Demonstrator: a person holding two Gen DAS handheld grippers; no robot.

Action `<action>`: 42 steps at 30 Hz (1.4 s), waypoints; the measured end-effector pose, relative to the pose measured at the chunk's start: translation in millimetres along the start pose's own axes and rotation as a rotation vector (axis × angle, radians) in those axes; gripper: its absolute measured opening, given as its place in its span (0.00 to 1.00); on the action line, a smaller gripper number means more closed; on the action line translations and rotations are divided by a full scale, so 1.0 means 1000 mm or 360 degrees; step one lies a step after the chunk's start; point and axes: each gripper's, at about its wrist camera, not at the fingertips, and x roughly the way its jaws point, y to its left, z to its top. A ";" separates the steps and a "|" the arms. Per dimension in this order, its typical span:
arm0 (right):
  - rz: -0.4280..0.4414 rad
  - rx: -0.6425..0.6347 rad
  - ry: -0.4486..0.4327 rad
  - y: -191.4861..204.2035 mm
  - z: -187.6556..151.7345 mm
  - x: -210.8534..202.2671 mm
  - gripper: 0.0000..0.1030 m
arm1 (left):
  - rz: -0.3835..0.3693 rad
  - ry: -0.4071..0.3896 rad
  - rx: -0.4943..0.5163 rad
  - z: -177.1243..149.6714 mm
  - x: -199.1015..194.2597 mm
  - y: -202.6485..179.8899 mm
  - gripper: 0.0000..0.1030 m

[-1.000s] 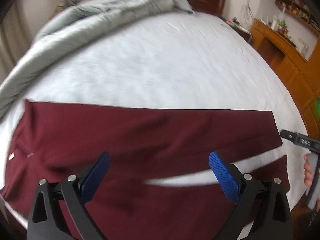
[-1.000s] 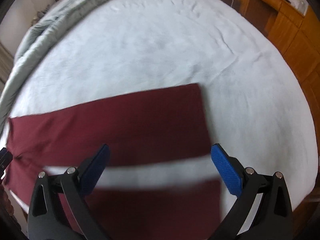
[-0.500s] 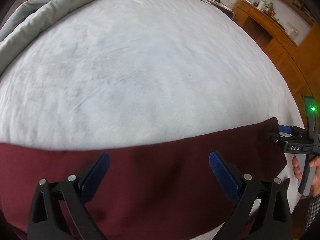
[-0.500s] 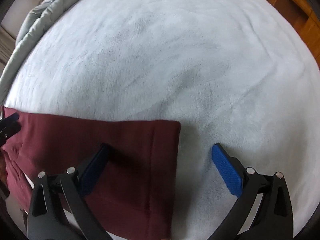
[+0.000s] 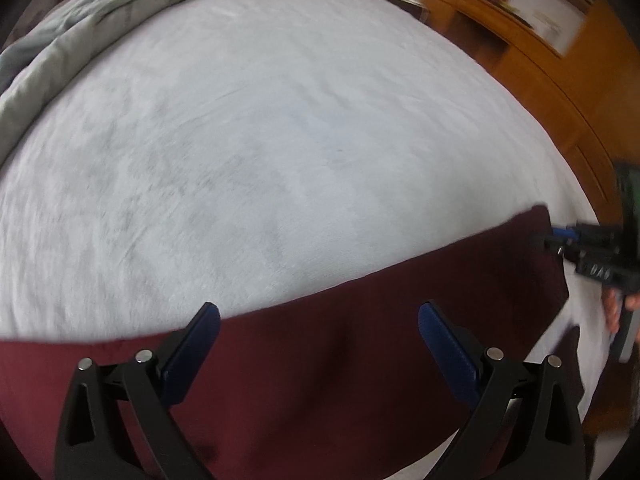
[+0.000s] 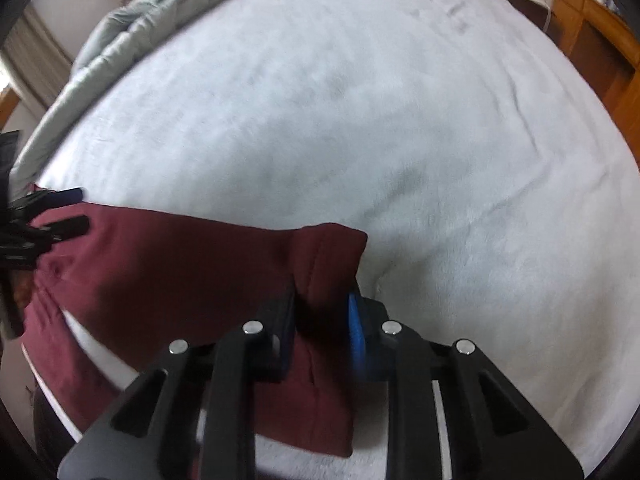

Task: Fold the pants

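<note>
Nearer now: pants, white bed, perhaps cabinets.

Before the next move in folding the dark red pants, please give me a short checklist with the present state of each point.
1. Right gripper pinches the pants cuff; jaws just closed on bunched fabric: ok.
2. Left gripper grips the pants: not ok, jaws wide open over the cloth.
3. Both leg layers inside the right grip: cannot tell.
4. Bed sheet beyond the pants free for folding: ok.
5. Grey duvet clear of the pants: ok.
</note>
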 end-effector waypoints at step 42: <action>0.0233 -0.0058 -0.0410 0.019 -0.144 -0.109 0.23 | -0.0041 -0.0119 0.0556 -0.149 -0.106 -0.123 0.12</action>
